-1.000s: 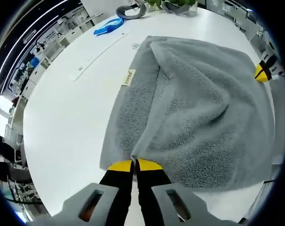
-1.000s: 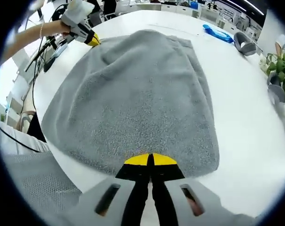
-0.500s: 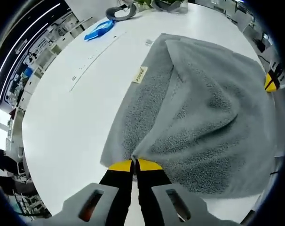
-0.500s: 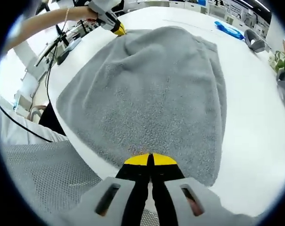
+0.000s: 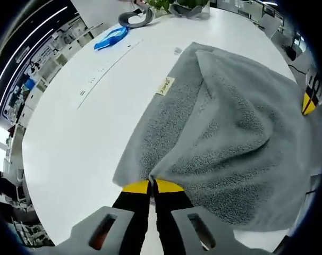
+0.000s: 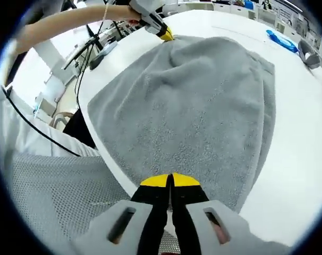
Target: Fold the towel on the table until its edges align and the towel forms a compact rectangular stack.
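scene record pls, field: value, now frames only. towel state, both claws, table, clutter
towel: grey terry-cloth towel, lying on the table, upper layer lifted into a ridge, not yet a compact stack
towel label: small cream tag on the edge of the lower layer
left claw: shut on a towel corner
right claw: shut on the towel's near edge
surface: round white table
clutter: blue flat object and grey curved object at the table's far edge

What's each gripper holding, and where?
Both grip the grey towel: left gripper shut on one corner, right gripper shut on its near edge.
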### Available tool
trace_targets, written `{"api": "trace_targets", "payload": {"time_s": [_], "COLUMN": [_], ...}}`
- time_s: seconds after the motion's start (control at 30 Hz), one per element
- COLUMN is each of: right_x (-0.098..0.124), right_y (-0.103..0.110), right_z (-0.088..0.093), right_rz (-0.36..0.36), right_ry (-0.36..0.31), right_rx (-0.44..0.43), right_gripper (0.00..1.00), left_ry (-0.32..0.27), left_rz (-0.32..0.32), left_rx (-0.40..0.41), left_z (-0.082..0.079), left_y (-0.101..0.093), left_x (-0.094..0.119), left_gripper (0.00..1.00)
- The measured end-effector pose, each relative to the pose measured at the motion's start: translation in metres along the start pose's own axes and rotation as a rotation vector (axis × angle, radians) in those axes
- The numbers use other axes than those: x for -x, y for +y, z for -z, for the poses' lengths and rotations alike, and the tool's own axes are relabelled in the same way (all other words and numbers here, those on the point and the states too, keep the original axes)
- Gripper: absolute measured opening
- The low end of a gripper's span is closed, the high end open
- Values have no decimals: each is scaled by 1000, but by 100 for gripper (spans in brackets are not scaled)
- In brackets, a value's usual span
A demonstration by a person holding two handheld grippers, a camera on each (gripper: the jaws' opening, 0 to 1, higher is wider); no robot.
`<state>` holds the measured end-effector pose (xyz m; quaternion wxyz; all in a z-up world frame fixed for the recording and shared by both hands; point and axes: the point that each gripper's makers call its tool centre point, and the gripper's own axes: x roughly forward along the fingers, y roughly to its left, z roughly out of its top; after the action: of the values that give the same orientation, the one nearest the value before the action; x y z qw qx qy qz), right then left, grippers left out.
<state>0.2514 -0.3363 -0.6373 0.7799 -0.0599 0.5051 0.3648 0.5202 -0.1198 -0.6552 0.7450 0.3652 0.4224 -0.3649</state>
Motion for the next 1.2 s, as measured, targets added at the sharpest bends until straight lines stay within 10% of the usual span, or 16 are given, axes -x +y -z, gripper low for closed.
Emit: {"api": "trace_targets", "payload": {"time_s": [0.17, 0.47, 1.2], "right_x": [30, 45, -53], "right_y": [-34, -102, -206], "right_z": [-64, -136, -190], "right_rz": [40, 157, 257], "right_ry": [-216, -327, -211], "right_rx": [-34, 15, 0], "right_gripper": [0, 2, 14], "left_ry": [-3, -7, -46], "left_rz": [5, 9, -12], "left_rx": [-2, -2, 23], "left_z": [-1, -1, 2], "left_y": [-2, -3, 4], "left_x": [2, 3, -3], "left_gripper": [3, 3, 2]}}
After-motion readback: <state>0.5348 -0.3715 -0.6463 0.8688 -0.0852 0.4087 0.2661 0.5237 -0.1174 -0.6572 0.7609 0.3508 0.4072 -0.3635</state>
